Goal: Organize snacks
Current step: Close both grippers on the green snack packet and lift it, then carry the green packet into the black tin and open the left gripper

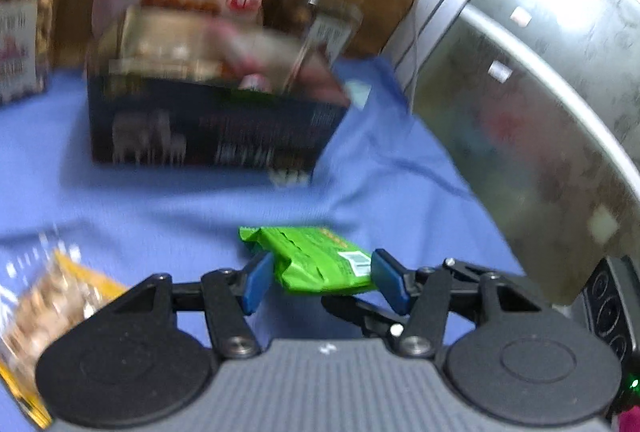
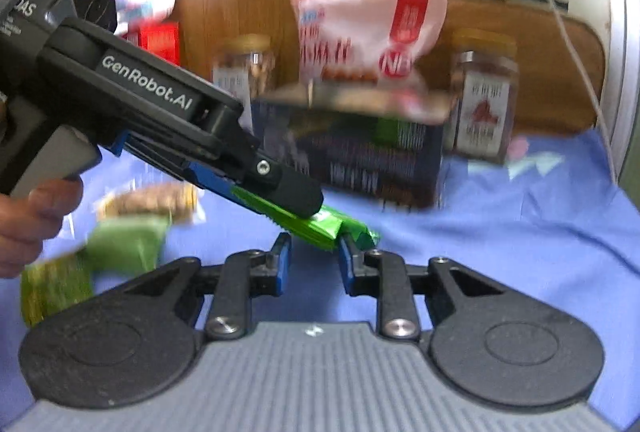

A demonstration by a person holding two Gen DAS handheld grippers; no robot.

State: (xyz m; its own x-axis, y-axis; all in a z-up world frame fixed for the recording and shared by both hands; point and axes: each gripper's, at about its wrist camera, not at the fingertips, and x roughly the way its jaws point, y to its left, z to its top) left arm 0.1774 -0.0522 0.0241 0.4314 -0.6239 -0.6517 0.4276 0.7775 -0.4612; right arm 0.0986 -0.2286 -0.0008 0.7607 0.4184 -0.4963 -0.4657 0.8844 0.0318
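Left gripper (image 1: 322,278) clamps green bar (image 1: 316,260) above blue cloth (image 1: 160,200); right gripper (image 2: 314,258) pinches its free end, likely a handover toward the box (image 2: 360,160).

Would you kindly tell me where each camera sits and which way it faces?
Left wrist: on the left gripper, looking down its fingers at the green packet it grips, dark box behind.
Right wrist: on the right gripper, facing the same packet; the left gripper and a hand show.
Shared: packet, box, blue cloth.
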